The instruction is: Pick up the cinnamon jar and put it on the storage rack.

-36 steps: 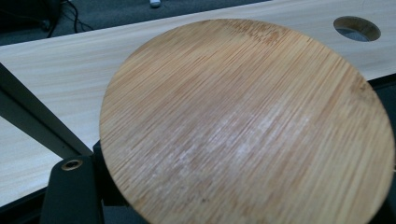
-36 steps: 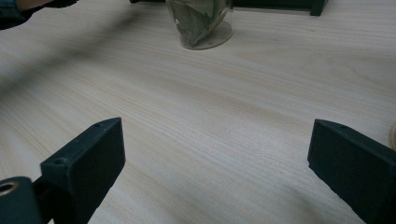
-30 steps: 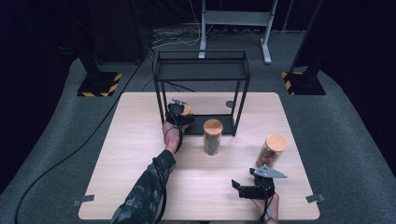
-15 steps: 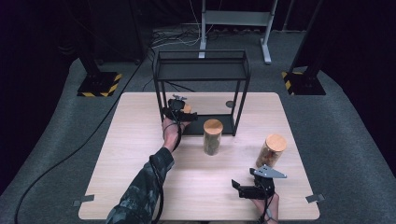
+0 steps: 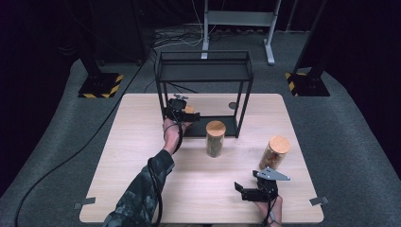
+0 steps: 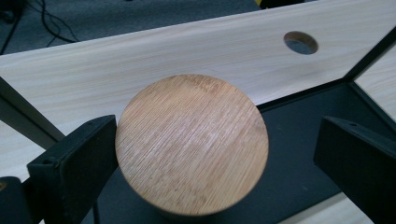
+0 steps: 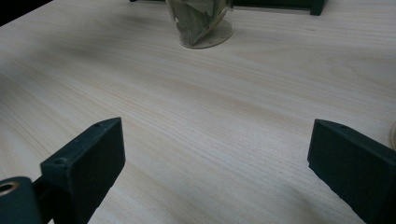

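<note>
A jar with a round wooden lid (image 6: pixel 191 144) stands on the lower shelf of a black wire rack (image 5: pixel 203 66). My left gripper (image 5: pixel 182 109) hovers just above it. Its jaws have just been opening and now stand wide, the lid (image 5: pixel 189 109) between them with a clear gap on the right side. My left gripper (image 6: pixel 215 140) grips nothing. A second jar holding green leaves (image 5: pixel 215 138) stands in front of the rack. A third jar (image 5: pixel 274 152) stands at the right. My right gripper (image 5: pixel 242 190) rests open near the table's front edge.
The right gripper view looks across bare wood from my right gripper (image 7: pixel 215 140) toward the base of the leaf jar (image 7: pixel 201 23). A round hole (image 5: pixel 232 105) is cut in the table behind the rack. Rack legs stand around the left hand.
The left gripper's jaws have opened off the jar on the shelf, and the hand has lifted slightly. The right gripper has stayed put.
</note>
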